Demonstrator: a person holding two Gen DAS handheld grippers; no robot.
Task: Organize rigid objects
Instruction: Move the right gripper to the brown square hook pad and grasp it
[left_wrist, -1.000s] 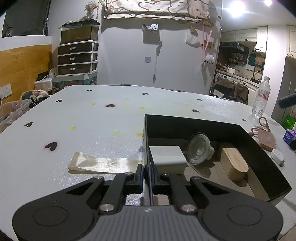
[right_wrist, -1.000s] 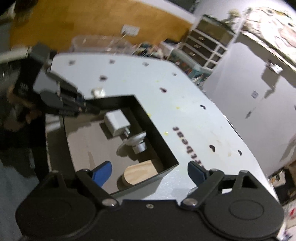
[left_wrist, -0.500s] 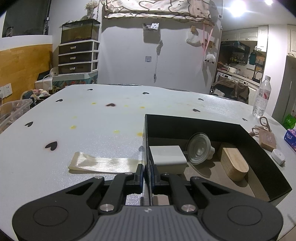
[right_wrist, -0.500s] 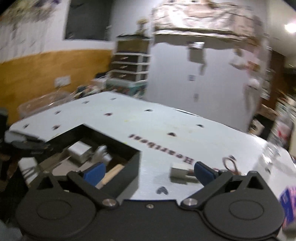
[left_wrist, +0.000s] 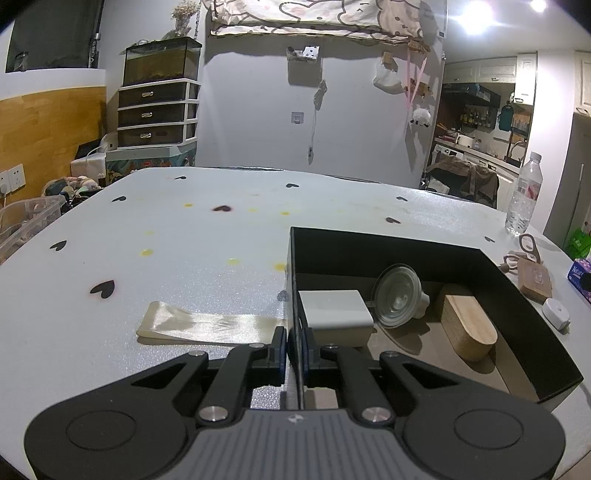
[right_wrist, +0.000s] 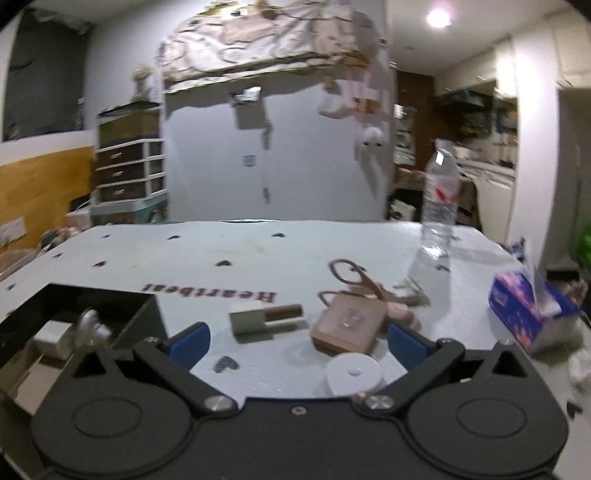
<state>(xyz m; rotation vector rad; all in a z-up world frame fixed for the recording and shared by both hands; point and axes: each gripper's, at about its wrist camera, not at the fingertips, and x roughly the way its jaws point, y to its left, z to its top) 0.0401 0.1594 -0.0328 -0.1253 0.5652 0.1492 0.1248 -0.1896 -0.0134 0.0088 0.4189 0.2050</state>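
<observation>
A black box (left_wrist: 491, 280) sits on the white table and holds a white block (left_wrist: 334, 306), a clear round piece (left_wrist: 397, 295) and a wooden oval piece (left_wrist: 467, 326). My left gripper (left_wrist: 294, 343) is shut on the box's left wall. My right gripper (right_wrist: 297, 341) is open above the table right of the box (right_wrist: 110, 295). Between and ahead of its fingers lie a grey-and-brown stick (right_wrist: 264, 315), a pink square case (right_wrist: 347, 325), a white round disc (right_wrist: 352, 373) and rose scissors (right_wrist: 351, 275).
A cream ribbon (left_wrist: 207, 325) lies left of the box. A water bottle (right_wrist: 439, 199) stands at the back right. A blue tissue box (right_wrist: 532, 306) sits at the right edge. The pink case (left_wrist: 533, 278) and white disc (left_wrist: 556, 312) lie right of the box.
My right gripper swung away from above the box to face the loose items on its right, still open. My left gripper kept its hold on the box wall.
</observation>
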